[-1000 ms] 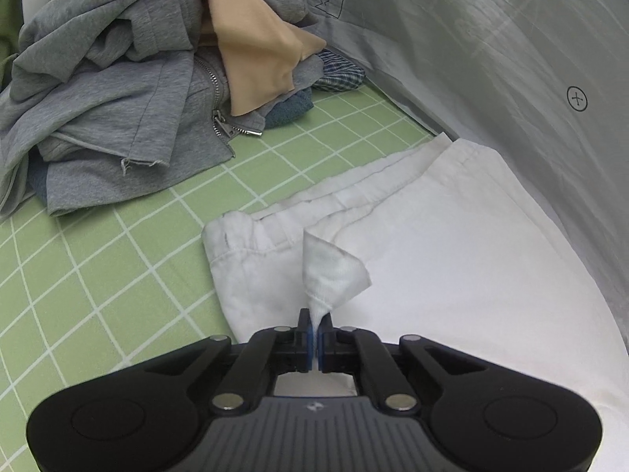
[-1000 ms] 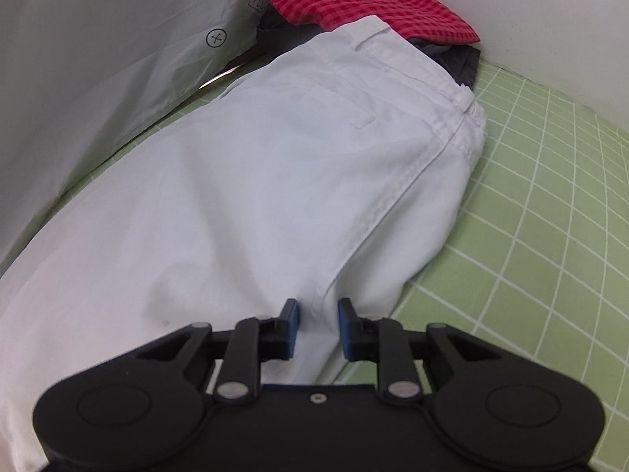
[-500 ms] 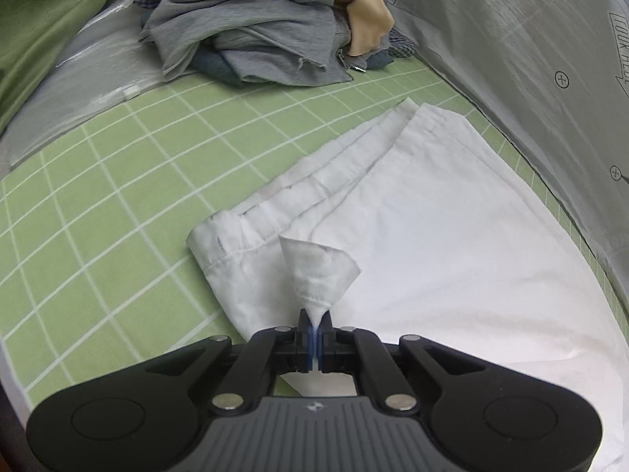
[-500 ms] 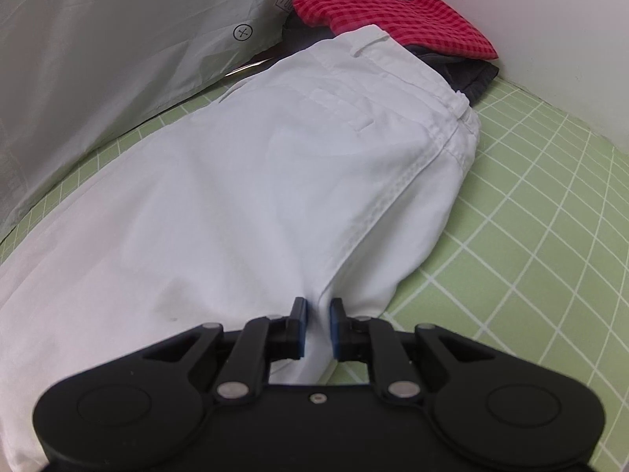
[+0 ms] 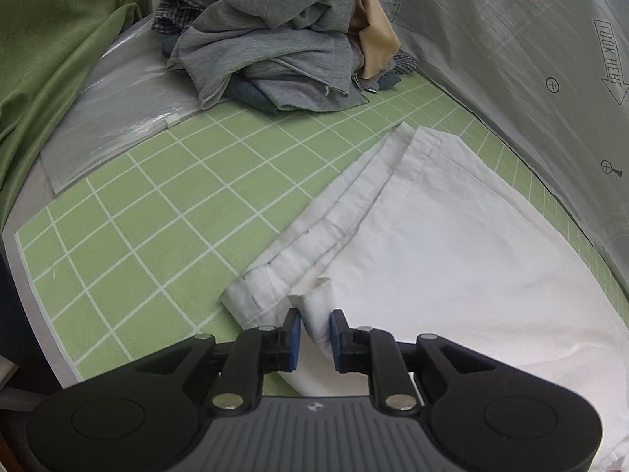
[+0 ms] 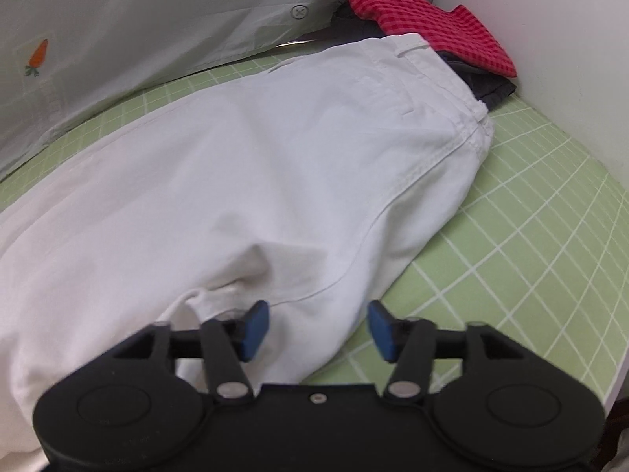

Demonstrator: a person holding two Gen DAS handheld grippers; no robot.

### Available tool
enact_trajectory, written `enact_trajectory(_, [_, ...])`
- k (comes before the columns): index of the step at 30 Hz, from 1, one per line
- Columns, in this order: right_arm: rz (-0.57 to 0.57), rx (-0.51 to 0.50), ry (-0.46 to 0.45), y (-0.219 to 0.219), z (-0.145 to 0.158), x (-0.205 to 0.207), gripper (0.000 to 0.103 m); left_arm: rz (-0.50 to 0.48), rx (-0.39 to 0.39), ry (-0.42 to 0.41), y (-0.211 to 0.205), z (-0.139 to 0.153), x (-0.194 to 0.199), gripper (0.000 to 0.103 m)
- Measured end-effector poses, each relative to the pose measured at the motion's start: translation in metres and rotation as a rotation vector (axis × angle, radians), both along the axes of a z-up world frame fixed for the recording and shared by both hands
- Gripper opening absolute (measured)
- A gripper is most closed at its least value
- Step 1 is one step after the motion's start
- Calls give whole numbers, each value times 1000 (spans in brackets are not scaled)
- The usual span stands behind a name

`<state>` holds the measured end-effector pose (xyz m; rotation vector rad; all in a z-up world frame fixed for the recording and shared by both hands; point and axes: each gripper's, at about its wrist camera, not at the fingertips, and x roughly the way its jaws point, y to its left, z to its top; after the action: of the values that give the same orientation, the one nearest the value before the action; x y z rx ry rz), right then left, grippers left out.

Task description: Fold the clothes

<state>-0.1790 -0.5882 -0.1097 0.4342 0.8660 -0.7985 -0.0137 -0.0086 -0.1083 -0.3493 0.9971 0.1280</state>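
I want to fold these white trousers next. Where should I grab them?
Take the white trousers by the hem corner between the left gripper fingers, coming from above at the near edge: it stands up in a peak, while the rest lies flat.

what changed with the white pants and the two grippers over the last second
Both grippers have just been opening. The left gripper let go of the pinched fold of the white pants; it still stands between the pads. The right gripper opened wide over the pants edge. The pants stay flat on the green mat.
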Motion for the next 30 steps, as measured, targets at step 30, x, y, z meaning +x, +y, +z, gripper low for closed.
enact_trajectory(30, [27, -135, 74, 32, 13, -3, 87, 96, -81, 36, 0, -19, 33, 26])
